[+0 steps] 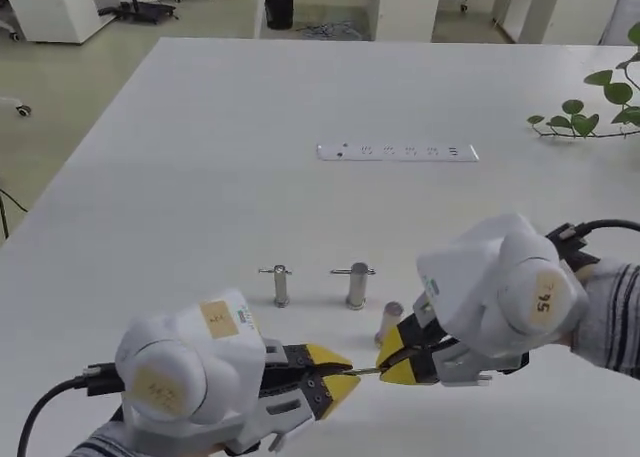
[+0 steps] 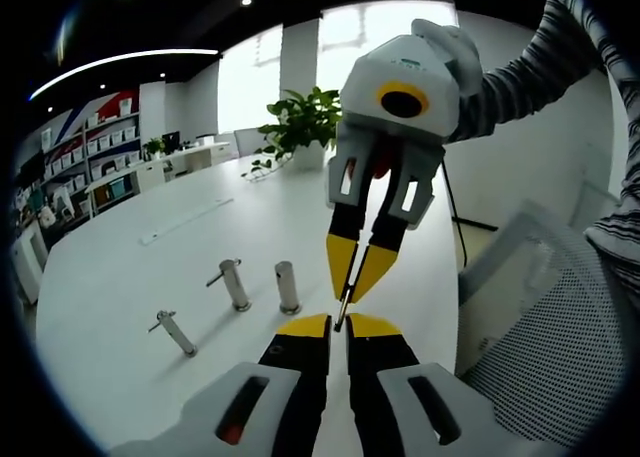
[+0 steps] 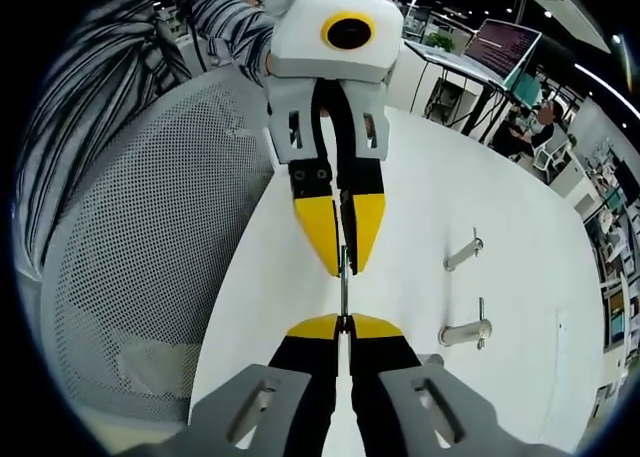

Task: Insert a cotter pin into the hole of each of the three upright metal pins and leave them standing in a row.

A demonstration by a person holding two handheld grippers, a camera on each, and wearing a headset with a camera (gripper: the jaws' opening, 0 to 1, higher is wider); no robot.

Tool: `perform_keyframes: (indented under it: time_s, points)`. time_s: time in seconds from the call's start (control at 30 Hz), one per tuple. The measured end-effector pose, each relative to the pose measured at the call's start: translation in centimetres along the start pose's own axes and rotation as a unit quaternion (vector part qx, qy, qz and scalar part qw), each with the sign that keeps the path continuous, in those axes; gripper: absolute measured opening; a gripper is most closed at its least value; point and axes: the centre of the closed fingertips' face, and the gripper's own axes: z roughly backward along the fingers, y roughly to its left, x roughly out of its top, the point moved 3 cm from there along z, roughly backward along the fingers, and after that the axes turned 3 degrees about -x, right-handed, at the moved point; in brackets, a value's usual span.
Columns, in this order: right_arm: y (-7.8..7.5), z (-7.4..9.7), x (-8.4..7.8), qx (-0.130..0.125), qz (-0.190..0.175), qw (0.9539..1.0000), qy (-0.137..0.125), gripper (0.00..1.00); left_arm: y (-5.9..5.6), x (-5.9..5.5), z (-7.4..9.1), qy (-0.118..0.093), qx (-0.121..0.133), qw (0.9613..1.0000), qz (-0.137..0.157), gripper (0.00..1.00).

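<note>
Head view: the left gripper (image 1: 338,375) and the right gripper (image 1: 392,362) meet tip to tip low over the white table (image 1: 200,177). Both are clamped on one cotter pin (image 1: 365,372), whose long axis runs level from one gripper's tips to the other's. Just beyond the right gripper's tips stands the bare metal pin (image 1: 390,320), partly hidden by that gripper. Farther along the row, off towards the left gripper's side, stand the middle fitted pin (image 1: 357,285) and the outer fitted pin (image 1: 280,285), each with a cotter pin through its head.

Left gripper view: its own jaws are closed on the cotter pin (image 2: 343,312), and the right gripper (image 2: 357,269) pinches the other end from above. The bare metal pin (image 2: 288,285) stands upright, ahead and to the left.

Right gripper view: its jaws grip the cotter pin (image 3: 343,287), with the left gripper (image 3: 343,245) facing. The two fitted pins lie off to the right.

The right gripper looks nearer the bare pin. The cotter pin lies crosswise to that upright, which suits a side hole. The hole itself is too small to make out.
</note>
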Motion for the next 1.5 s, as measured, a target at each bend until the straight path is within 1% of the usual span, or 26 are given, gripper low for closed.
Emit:
perform_keyframes:
  time_s: [0.07,0.13,0.2,0.23,0.37,0.43,0.5,0.57,0.77,0.83,0.93,1.0,1.1,1.2,1.27,1.33,1.5]
  points:
    - [-0.1,0.1,-0.2,-0.003,0.0,1.0,0.001,0.0,0.1,0.0,-0.1,-0.001,0.004,1.0,-0.001,0.07]
    - [-0.2,0.2,-0.4,-0.007,-0.003,1.0,0.005,0.0,0.2,0.0,-0.3,-0.006,0.012,0.9999,0.002,0.09]
    - [-0.4,0.3,-1.0,-0.011,-0.009,0.9998,0.013,0.0,0.4,0.0,-0.6,-0.004,0.019,0.9998,0.011,0.09]
    - [-0.6,0.5,-1.3,-0.016,-0.016,0.9996,0.018,0.0,0.6,0.0,-0.8,-0.005,0.025,0.9996,0.009,0.1]
    - [-1.3,1.0,-2.3,-0.033,-0.031,0.9987,0.023,0.0,1.0,0.2,-1.4,-0.01,0.039,0.9991,0.013,0.15]
    - [-1.5,1.3,-2.9,-0.037,-0.032,0.9984,0.03,0.0,1.2,0.3,-1.7,-0.012,0.046,0.9988,0.015,0.17]
    - [-1.8,1.6,-3.5,-0.045,-0.041,0.9975,0.035,0.0,1.5,0.3,-2.0,-0.011,0.054,0.9984,0.016,0.18]
    - [-2.1,1.8,-4.1,-0.052,-0.045,0.9968,0.042,0.0,1.8,0.2,-2.3,-0.012,0.065,0.9975,0.022,0.19]
    - [-3.0,2.4,-6.3,-0.073,-0.075,0.9924,0.065,0.0,2.7,0.2,-3.3,-0.016,0.082,0.9958,0.038,0.21]
    - [-3.3,2.4,-6.9,-0.079,-0.084,0.9909,0.069,0.0,3.0,0.2,-3.7,-0.019,0.088,0.9947,0.05,0.23]
    - [-3.6,2.4,-7.7,-0.087,-0.097,0.9884,0.078,0.0,3.4,0.0,-4.3,-0.018,0.094,0.9935,0.062,0.23]
    - [-3.8,2.4,-8.3,-0.09,-0.103,0.9871,0.083,0.0,3.5,-0.1,-4.6,-0.018,0.096,0.9929,0.068,0.24]
    - [-4.1,2.3,-8.9,-0.093,-0.117,0.9853,0.083,0.0,3.7,-0.2,-5.2,-0.014,0.102,0.9925,0.065,0.26]
    - [-4.3,2.1,-9.5,-0.095,-0.123,0.984,0.088,0.0,4.0,-0.3,-5.9,-0.013,0.107,0.9916,0.072,0.27]
    - [-4.4,2.0,-9.8,-0.096,-0.127,0.9833,0.088,0.0,4.3,-0.4,-6.3,-0.012,0.111,0.9911,0.072,0.28]
    - [-4.5,1.8,-10.1,-0.097,-0.131,0.9826,0.089,0.0,4.5,-0.5,-6.8,-0.011,0.115,0.9901,0.08,0.28]
    - [-4.6,1.3,-10.4,-0.093,-0.139,0.9822,0.085,0.0,4.9,-0.7,-8.0,-0.01,0.117,0.9892,0.088,0.26]
